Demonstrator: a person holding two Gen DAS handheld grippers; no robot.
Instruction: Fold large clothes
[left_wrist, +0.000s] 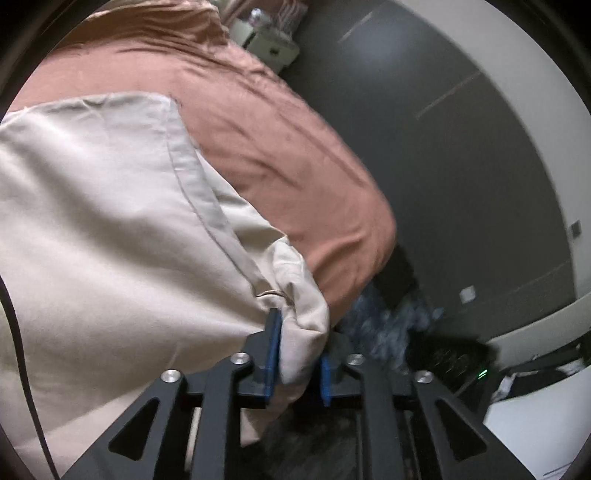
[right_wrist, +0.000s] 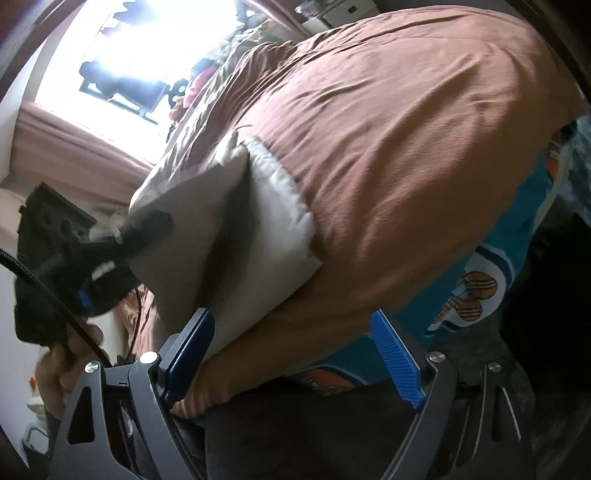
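A: How will the beige garment (left_wrist: 110, 221) handle?

B: Soft and light, I'd judge, and limp, so it sags wherever it isn't held. It lies on the rust-brown bedspread (left_wrist: 280, 155), and a bunched corner sits between the jaws of the left tool (left_wrist: 297, 350), which stand slightly apart rather than pinching hard.

A: And the right tool (right_wrist: 295, 354)?

B: Jaws wide apart, holding nothing, just short of the garment's near edge. A hem or seam looks the best hold.

A: Anything in the way?

B: A printed teal cloth (right_wrist: 491, 266) right of it; the bedspread could get pinched too.
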